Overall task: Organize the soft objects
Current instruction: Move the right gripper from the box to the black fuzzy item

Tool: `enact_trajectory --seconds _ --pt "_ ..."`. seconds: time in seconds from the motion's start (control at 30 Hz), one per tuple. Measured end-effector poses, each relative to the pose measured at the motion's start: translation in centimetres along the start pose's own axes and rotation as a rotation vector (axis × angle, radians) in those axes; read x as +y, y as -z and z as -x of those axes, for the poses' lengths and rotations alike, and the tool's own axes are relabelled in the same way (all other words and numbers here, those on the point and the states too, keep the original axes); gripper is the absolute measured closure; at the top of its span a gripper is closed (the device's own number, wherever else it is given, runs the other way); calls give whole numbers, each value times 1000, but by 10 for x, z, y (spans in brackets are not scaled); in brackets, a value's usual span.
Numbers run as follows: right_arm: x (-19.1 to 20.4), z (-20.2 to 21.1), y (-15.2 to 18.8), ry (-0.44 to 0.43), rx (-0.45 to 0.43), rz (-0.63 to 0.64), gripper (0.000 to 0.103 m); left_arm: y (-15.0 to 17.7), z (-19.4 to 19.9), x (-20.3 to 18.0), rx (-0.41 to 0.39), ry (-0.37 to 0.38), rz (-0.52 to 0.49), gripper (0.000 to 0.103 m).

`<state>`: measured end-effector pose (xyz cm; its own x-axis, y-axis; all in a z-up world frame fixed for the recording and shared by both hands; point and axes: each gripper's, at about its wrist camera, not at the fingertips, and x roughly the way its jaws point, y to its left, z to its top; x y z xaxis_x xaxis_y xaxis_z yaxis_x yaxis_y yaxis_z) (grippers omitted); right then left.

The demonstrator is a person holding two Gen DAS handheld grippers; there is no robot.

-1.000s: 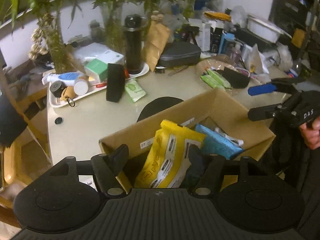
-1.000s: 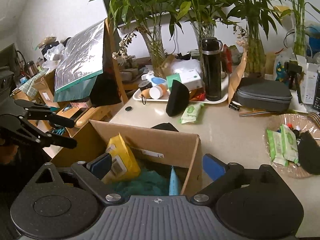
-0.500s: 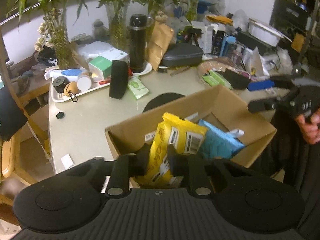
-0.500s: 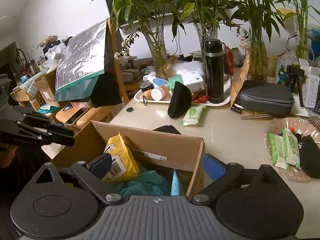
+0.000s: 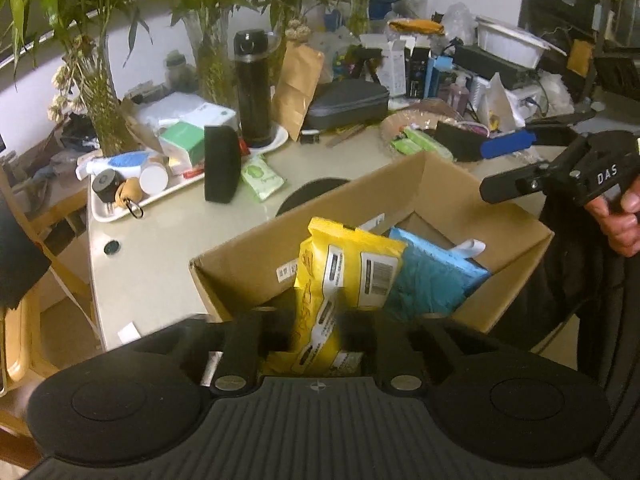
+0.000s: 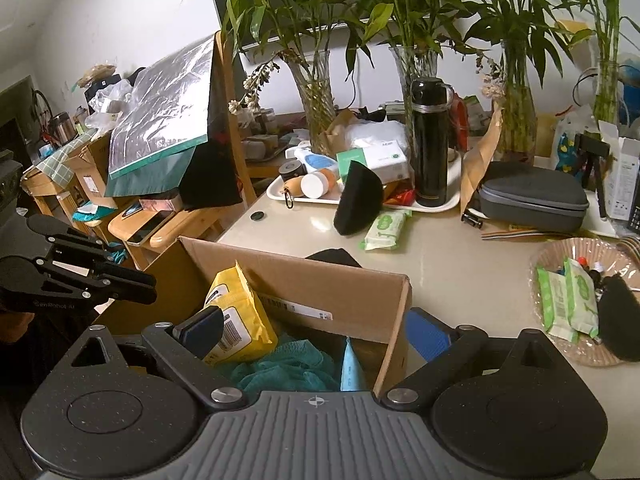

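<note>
A cardboard box [image 5: 404, 176] stands at the near table edge, also in the right wrist view [image 6: 320, 284]. A yellow wipes pack [image 5: 344, 276] stands upright inside, beside a teal cloth pack [image 5: 432, 276]. My left gripper [image 5: 316, 328] is shut on the yellow pack's lower end, inside the box. The pack [image 6: 236, 320] and teal cloth [image 6: 288, 368] also show in the right wrist view. My right gripper [image 6: 312, 332] is open, one blue-padded finger in the box, the other outside its wall. It shows in the left wrist view [image 5: 508, 168] above the box's right side.
A white tray [image 5: 120, 208] with a black flask [image 5: 254, 88], tissue boxes and small jars sits at the back. A black pouch [image 5: 221, 164], a green wipes pack [image 5: 262, 178], a grey case [image 5: 348, 104] and a basket of wipes packs [image 6: 568, 304] lie on the table. Plant vases stand behind.
My left gripper closed from wide open onto the yellow pack in the box and lifted slightly. My right gripper stayed open and nearly still.
</note>
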<state>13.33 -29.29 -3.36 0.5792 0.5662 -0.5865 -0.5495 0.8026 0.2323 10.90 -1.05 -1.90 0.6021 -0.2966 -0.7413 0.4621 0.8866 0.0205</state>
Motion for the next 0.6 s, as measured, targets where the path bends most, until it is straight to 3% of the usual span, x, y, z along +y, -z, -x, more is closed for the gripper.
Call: enact_trajectory --seconds 0.03,0.07,0.13,0.37,0.6 --pt "0 0 0 2 -1 -2 4 0 2 0 -20 -11 2 39" --pt "0 0 -1 6 -2 -3 2 -1 4 0 -43 -24 2 25" --pt "-1 0 -1 16 -8 -5 0 -2 8 -1 -85 -52 -3 24" --pt "3 -4 -3 47 1 13 0 -10 5 13 -97 -96 59 24" --pt "7 -13 -11 64 14 56 0 -14 6 33 -124 -84 177 24"
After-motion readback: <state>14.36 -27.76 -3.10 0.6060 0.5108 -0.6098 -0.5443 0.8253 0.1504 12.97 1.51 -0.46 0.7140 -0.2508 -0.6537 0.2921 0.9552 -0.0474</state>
